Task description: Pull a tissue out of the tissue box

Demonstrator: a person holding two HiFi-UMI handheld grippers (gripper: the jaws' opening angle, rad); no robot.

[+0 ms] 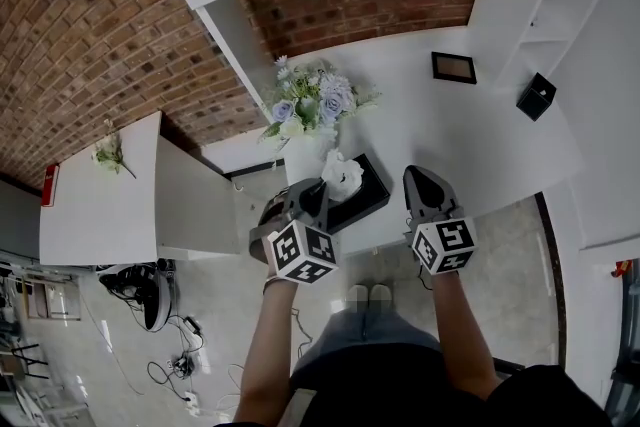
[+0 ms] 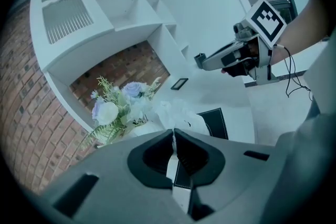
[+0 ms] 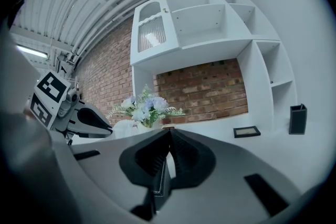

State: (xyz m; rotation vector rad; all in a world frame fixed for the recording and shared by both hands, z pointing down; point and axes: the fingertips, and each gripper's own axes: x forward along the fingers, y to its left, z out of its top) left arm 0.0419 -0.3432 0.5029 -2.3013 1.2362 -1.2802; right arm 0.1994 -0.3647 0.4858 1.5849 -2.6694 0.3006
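Looking down, head view, left tool: the left tool (image 1: pixel 322 187) slants down at one end of the black tissue box (image 1: pixel 368 193). Its tips meet the white tissue (image 1: pixel 343 173), which stands bunched above the box's top slot.
Head view, right tool: the right tool (image 1: pixel 418 175) lies roughly level, just beside the box's other end and apart from it. It is probably held aside so it does not crowd the pull, yet near enough to steady the box.
Head view, setting: the box sits on the white desk (image 1: pixel 490 150) close to its near edge. A flower bouquet (image 1: pixel 312 100) stands beyond the left tool. A picture frame (image 1: pixel 453 67) and a black holder (image 1: pixel 537 96) lie well beyond the right tool.
Left gripper view, jaws: pressed together, with a thin white sliver of tissue nipped at the tips. The rest of the sheet billows just ahead of them and runs down into the box.
Left gripper view, reason: a tip pinch on the raised fold likely lets one sheet come away without the tool touching the box.
Right gripper view, jaws: closed on each other with nothing between them; pale desk shows past them.
Right gripper view, surroundings: the left tool is off to its left and the bouquet ahead; the box is not seen.
Stage: the tissue looks gripped but not yet free of the slot.
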